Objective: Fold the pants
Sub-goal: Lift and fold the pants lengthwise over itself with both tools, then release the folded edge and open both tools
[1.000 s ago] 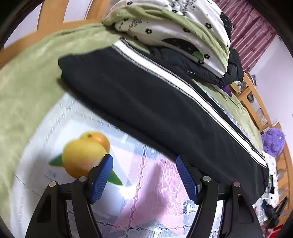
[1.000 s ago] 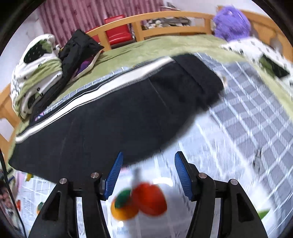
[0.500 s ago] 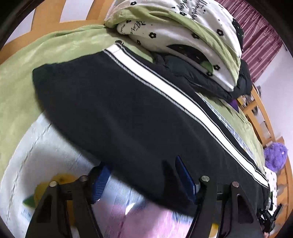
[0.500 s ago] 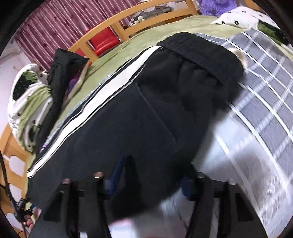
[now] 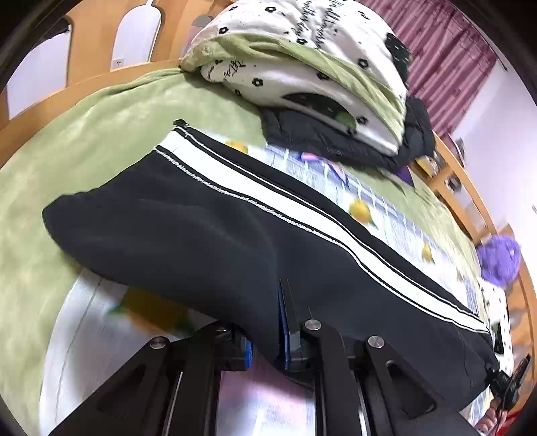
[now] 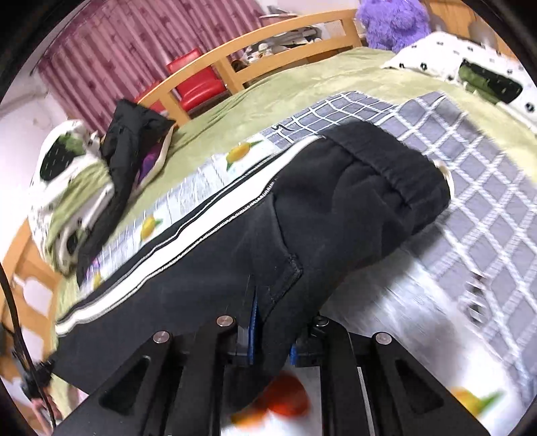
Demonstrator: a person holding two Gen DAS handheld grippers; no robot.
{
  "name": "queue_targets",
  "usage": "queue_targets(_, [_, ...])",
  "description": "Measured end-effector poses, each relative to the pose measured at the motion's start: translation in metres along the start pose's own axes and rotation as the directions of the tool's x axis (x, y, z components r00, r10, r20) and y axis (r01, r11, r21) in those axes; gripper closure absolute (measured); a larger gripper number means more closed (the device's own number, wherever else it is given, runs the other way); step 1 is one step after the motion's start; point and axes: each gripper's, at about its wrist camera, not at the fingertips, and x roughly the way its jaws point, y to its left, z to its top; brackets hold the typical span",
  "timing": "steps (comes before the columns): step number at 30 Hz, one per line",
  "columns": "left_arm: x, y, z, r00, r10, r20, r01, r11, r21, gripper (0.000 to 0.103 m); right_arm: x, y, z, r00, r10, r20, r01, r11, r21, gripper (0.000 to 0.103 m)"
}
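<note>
Left wrist view: the left gripper (image 5: 265, 338) sits at 6 o'clock, its blue pads (image 5: 283, 330) drawn narrow and pinching the near edge of the black pants (image 5: 201, 234). The pants stretch from 9 o'clock toward 4 o'clock, lifted at the near edge, with a white stripe (image 5: 302, 211) running along the far side. Under them lies a fruit-print sheet (image 5: 386, 208) on a green blanket (image 5: 84, 134). At 12 o'clock a folded quilt (image 5: 302, 60) rests on a black jacket (image 5: 335, 141). A purple plush (image 5: 500, 256) shows at 3 o'clock.

Right wrist view: the right gripper (image 6: 272, 332) at 6 o'clock is likewise narrow, clamped on the pants' (image 6: 319, 218) near edge beside a pocket seam (image 6: 288, 265). The waistband (image 6: 386, 157) points toward 2 o'clock, lying on a grey checked cloth (image 6: 486, 187). The stripe (image 6: 188, 234) runs toward 8 o'clock. The jacket (image 6: 127, 147) and quilt (image 6: 67, 174) lie at 9 to 10 o'clock, a red chair (image 6: 198, 80) at 11, the plush (image 6: 392, 20) at 1.
</note>
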Motion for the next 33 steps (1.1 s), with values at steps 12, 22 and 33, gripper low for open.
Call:
queue_targets(12, [-0.042,0.017,-0.081,0.988,0.084,-0.130,-0.075,0.995,0.070,0.077,-0.070,-0.079,-0.095,0.993,-0.055,-0.105,0.056,0.998,0.002,0.081])
queue_targets(22, [-0.088,0.013,-0.091,0.980,0.192,-0.052,-0.183,0.973,0.139,0.045,-0.095,-0.129,-0.074,0.992,-0.111,0.052,0.105,0.989,0.105,0.046])
queue_targets(33, [-0.091,-0.022,-0.070,0.976,0.211,0.057,-0.217,0.960,0.174,0.045,-0.054,-0.125,-0.021,0.980,-0.159,0.123,0.146,0.983,0.106,0.070])
